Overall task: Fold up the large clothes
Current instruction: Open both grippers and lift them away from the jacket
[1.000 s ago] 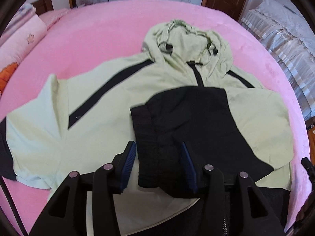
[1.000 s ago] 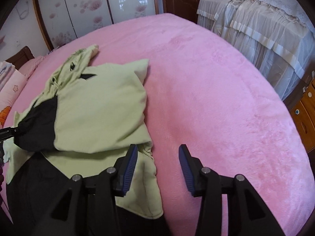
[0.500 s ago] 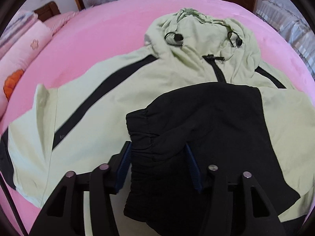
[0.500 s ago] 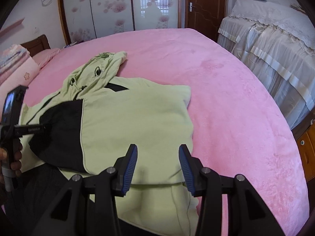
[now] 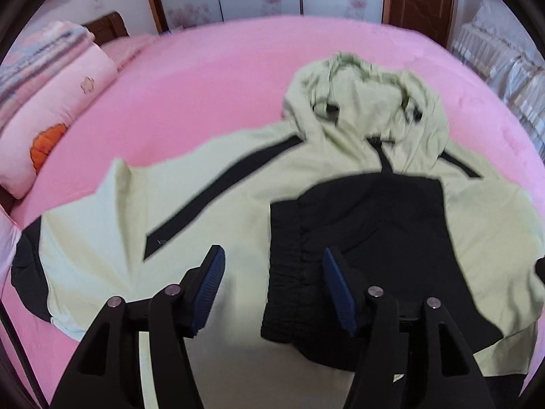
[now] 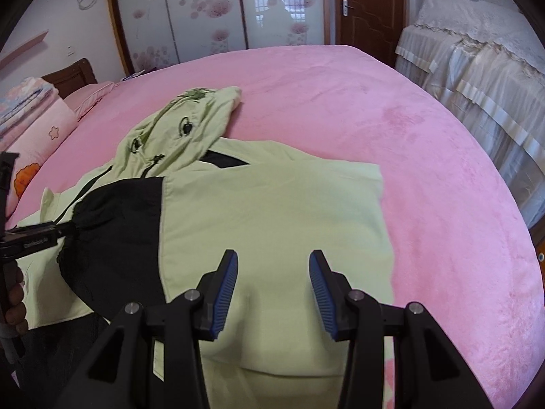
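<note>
A pale green hoodie (image 5: 238, 187) with black panels lies face up on the pink bed (image 5: 211, 68), hood (image 5: 368, 102) at the far end. Its right sleeve is folded across the chest, and the black cuff end (image 5: 357, 225) lies on the body. My left gripper (image 5: 272, 283) hovers at that cuff with its jaws opening. The cuff's edge lies between them and the left pad stands apart from it. In the right wrist view my right gripper (image 6: 272, 289) stands open over the folded green sleeve (image 6: 272, 211) with nothing between its fingers. The left gripper (image 6: 34, 238) shows at the left edge there, with a hand below it.
Stacked pink quilts and pillows (image 5: 51, 102) lie at the bed's left end by a wooden headboard. A second bed under a cream cover (image 6: 477, 68) stands to the right. Flowered sliding doors (image 6: 204, 17) and a brown door (image 6: 368, 10) are behind.
My left gripper's jaws widened and let go of the black cuff, which now lies on the hoodie's chest. My right gripper moved left from the bare bed to over the folded sleeve.
</note>
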A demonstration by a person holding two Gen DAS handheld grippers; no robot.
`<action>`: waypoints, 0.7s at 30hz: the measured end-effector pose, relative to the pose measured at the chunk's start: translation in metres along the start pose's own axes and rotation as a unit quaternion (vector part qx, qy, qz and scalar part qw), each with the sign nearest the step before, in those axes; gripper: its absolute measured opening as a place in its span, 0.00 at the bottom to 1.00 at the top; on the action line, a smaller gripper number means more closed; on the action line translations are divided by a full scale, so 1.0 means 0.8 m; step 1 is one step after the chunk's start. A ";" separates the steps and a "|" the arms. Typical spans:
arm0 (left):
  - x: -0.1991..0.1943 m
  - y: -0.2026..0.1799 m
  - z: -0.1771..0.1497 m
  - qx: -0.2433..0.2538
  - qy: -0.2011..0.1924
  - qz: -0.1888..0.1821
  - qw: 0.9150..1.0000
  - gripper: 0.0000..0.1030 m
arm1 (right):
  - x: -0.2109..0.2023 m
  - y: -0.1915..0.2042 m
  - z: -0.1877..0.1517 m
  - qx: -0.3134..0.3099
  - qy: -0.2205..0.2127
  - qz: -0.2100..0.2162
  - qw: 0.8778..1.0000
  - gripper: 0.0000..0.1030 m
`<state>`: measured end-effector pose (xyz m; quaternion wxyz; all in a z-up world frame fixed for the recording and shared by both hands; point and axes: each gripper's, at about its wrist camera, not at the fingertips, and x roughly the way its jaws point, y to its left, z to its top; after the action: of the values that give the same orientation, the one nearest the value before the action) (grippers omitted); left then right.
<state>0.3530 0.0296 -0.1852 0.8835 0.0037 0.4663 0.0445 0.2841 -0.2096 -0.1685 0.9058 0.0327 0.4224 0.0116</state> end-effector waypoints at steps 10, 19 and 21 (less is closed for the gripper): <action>0.034 -0.071 0.005 0.010 0.015 -0.046 0.999 0.78 | 0.062 0.059 0.023 -0.015 0.038 0.035 0.999 0.43; 0.083 -0.039 0.003 0.005 0.047 -0.023 0.999 0.78 | 0.089 -0.083 0.022 -0.010 0.051 -0.141 0.989 0.37; 0.085 -0.035 0.004 0.004 0.046 -0.031 0.998 0.78 | 0.082 -0.124 0.021 0.028 0.059 -0.142 0.988 0.37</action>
<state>0.3954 0.0077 -0.2406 0.8623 -0.0096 0.5061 0.0156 0.3382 -0.3058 -0.2150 0.8704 -0.0030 0.4757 -0.1269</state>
